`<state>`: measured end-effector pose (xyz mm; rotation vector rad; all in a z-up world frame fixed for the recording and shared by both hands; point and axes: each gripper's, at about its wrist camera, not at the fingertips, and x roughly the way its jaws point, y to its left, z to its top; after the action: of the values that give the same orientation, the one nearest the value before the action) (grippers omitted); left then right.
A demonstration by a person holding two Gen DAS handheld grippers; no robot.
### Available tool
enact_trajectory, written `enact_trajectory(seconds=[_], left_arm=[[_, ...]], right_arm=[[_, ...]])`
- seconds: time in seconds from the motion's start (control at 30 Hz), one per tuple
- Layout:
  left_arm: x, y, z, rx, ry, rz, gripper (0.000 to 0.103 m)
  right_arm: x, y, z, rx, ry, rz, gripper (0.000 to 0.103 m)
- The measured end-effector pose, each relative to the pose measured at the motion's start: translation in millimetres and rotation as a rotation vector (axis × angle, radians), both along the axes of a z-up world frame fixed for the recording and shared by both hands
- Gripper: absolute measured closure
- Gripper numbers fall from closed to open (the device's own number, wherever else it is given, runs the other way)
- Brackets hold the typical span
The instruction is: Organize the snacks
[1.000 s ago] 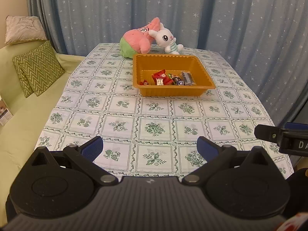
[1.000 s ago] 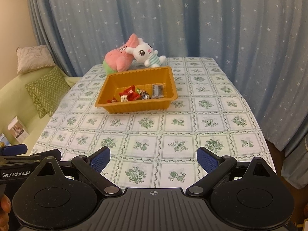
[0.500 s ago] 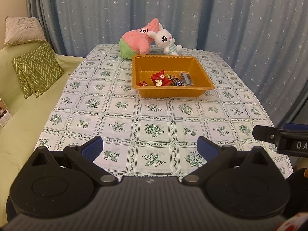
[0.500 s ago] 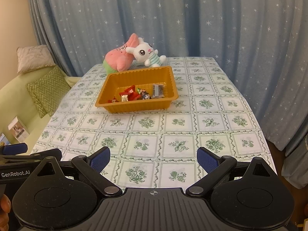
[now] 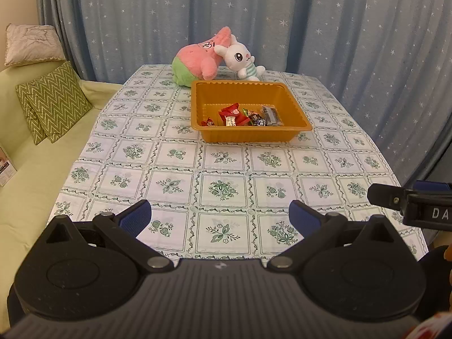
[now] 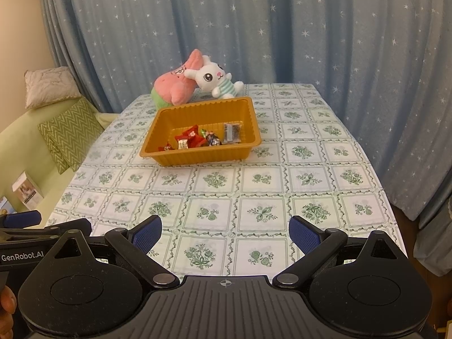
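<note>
An orange plastic tray (image 5: 293, 100) (image 6: 158, 125) sits on the far half of the table and holds several wrapped snacks: red wrappers (image 5: 233, 113) (image 6: 190, 138), dark candies (image 5: 257, 120) (image 6: 213, 138) and a clear packet (image 5: 271, 114) (image 6: 232, 132). My left gripper (image 5: 220, 217) hovers open over the table's near edge, nothing between its blue pads. My right gripper (image 6: 225, 231) is open too, empty, at the same near edge. Each gripper shows at the side of the other's view.
A pink plush (image 5: 197, 60) (image 6: 175, 87) and a white bunny plush (image 5: 240, 58) (image 6: 214, 80) lie just behind the tray. The table carries a floral checked cloth (image 5: 220, 166). A green sofa with zigzag cushions (image 5: 53, 101) runs along the left; starred blue curtains hang behind.
Both views have shifted very slightly; the tray sits a touch lower left in the left wrist view. Both grippers stay open and empty.
</note>
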<state>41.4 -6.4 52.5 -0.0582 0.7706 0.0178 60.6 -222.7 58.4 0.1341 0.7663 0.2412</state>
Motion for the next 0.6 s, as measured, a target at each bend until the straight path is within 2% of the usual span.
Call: enact_trajectory(seconds=[0.6], left_arm=[[-0.4,-0.6,0.1,0.0,-0.001,-0.003,0.0]], right_arm=[[-0.8,-0.5,-1.2,0.003,0.002,-0.003,0.007]])
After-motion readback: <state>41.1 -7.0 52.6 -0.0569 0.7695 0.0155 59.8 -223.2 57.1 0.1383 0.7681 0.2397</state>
